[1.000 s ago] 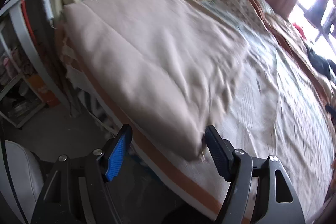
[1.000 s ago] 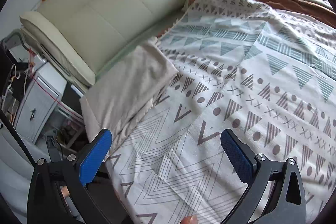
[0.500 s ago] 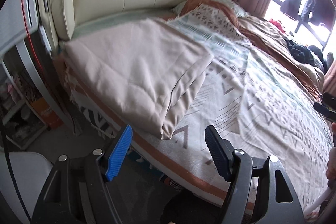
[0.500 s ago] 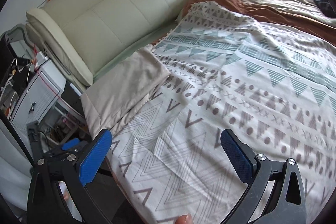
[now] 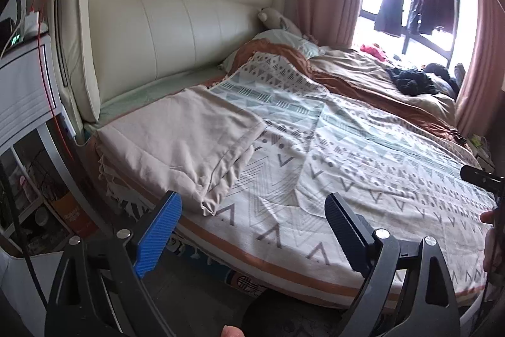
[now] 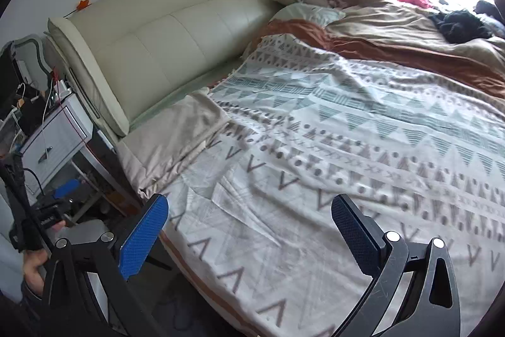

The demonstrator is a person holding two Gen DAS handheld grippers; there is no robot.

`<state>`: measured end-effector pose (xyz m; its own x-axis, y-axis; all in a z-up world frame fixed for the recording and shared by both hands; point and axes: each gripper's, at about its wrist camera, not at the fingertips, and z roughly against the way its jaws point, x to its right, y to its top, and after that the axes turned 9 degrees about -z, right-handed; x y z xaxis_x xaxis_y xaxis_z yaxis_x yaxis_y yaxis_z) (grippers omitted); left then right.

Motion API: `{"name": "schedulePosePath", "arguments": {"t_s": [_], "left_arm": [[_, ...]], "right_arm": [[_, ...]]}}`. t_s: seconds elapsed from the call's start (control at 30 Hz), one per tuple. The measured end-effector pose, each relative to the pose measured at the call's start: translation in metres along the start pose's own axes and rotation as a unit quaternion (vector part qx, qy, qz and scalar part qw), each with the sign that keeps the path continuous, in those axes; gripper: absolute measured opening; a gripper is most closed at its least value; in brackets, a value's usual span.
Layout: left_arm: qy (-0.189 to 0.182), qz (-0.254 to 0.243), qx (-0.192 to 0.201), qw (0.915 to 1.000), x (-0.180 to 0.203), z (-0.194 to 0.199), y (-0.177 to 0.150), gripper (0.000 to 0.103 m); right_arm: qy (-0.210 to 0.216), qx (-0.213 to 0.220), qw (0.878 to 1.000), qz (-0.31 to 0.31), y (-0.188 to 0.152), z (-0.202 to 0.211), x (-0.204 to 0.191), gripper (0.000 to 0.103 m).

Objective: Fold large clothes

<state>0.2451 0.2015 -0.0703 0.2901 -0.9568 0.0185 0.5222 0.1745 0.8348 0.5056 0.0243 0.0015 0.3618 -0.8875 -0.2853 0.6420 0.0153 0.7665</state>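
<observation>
A folded beige cloth (image 5: 186, 144) lies on the near left corner of the bed, by the headboard; it also shows in the right wrist view (image 6: 176, 144). Under it a patterned white and teal bedspread (image 5: 363, 153) covers the bed (image 6: 347, 147). My left gripper (image 5: 252, 220) is open and empty, held off the bed's near edge, apart from the cloth. My right gripper (image 6: 249, 226) is open and empty above the bedspread's near edge.
A cream padded headboard (image 5: 176, 21) stands behind the cloth. A white nightstand (image 6: 53, 138) with cables stands left of the bed. A brown blanket (image 5: 378, 97) and dark clothes (image 5: 413, 81) lie at the far side by the window.
Both grippers have drawn back and away from the bed. The left gripper was close over the folded cloth's corner and now sits well clear of it. The cloth stays put.
</observation>
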Motion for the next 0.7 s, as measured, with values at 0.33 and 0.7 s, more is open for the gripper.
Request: {"name": "schedulePosePath", "arguments": {"t_s": [0.33,0.7], "left_arm": [[-0.008,-0.043,0.068,0.9967,0.028,0.088,-0.014,0.103],[-0.054,-0.062,0.104,0.9912,0.049,0.165,-0.043,0.103]], "right_arm": [[-0.032,0.046,0.998,0.012,-0.062,0.099,-0.024,0.103],[-0.018,0.101,0.995,-0.012,-0.126,0.192,-0.032,0.103]]}}
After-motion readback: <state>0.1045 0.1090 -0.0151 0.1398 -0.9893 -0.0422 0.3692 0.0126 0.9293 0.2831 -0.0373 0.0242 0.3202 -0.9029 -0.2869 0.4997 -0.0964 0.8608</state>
